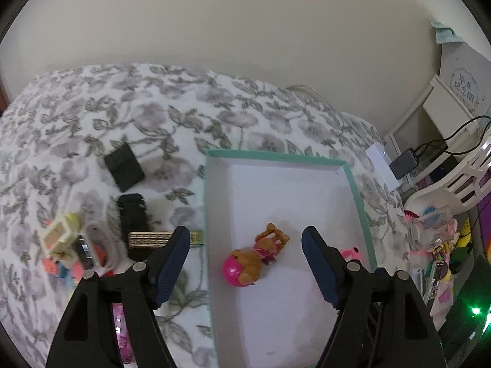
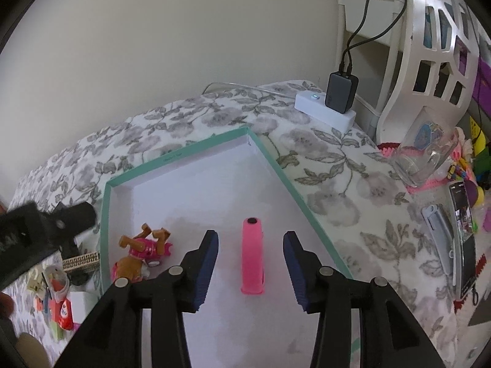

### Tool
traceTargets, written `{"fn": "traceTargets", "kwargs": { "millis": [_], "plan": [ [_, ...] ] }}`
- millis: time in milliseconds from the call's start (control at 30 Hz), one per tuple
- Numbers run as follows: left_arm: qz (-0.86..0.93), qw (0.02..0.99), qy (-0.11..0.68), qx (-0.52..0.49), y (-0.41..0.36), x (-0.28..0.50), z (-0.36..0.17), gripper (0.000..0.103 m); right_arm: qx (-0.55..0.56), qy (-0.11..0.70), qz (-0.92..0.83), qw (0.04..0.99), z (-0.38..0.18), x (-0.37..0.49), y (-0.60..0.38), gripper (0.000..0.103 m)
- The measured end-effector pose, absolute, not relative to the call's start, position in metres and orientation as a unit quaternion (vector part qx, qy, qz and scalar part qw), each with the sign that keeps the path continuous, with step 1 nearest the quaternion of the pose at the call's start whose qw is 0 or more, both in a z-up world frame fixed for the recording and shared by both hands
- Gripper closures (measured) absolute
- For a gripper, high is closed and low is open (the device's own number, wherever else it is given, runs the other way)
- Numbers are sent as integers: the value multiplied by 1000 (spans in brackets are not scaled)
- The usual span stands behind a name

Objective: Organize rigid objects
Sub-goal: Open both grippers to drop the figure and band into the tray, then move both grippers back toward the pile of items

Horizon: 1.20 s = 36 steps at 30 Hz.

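A shallow box (image 2: pixel 184 156) with a teal rim is set on a flowered bedspread (image 1: pixel 92 116). Inside it, a toy dog (image 1: pixel 256 256) is seen lying on its side toward the left wall, and a pink tube (image 2: pixel 252 256) lies right of the dog. The left gripper (image 1: pixel 245 247) is spread wide above the dog, untouched. The right gripper (image 2: pixel 251 245) is parted around the tube, its pads clear of it. A pile of small things (image 1: pixel 73 245) is left outside the box's left wall.

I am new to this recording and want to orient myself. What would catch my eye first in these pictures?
First, the shallow teal-rimmed box lying on the flowered bedspread. On its white floor lie a brown and pink toy dog near the left wall and a bright pink tube, between the open right claw fingers. The left claw is open above the dog.
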State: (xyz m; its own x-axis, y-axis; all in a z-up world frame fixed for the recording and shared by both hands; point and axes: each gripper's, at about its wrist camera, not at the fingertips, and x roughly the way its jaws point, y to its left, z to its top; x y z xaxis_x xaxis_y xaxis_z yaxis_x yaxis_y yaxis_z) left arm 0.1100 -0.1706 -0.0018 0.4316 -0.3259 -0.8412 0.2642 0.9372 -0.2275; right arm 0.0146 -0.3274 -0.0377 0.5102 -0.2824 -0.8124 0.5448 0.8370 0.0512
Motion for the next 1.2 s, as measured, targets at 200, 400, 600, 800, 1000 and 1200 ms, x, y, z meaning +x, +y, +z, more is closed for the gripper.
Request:
{"fn": "traceTargets", "kwargs": {
  "millis": [200, 400, 600, 800, 1000, 1200],
  "plan": [
    [-128, 859, 494, -22, -146, 104, 2, 14, 158, 435, -239, 854, -38, 5, -322, 34],
    [-89, 857, 505, -45, -118, 100, -2, 3, 181, 436, -223, 853, -38, -3, -316, 17],
    [-73, 855, 509, -71, -93, 93, 1, 2, 180, 430, -204, 861, -31, -5, -301, 0],
    [-59, 857, 500, -113, -61, 88, 10, 2, 173, 421, -192, 870, -21, -7, -287, 0],
    [-21, 867, 476, -150, -22, 88, 20, 2, 180, 381, -173, 890, 3, -9, -273, 0],
    [32, 874, 454, -169, 13, 90, 24, 2, 190, 355, -130, 906, 27, 2, -251, 0]
  ]
}}
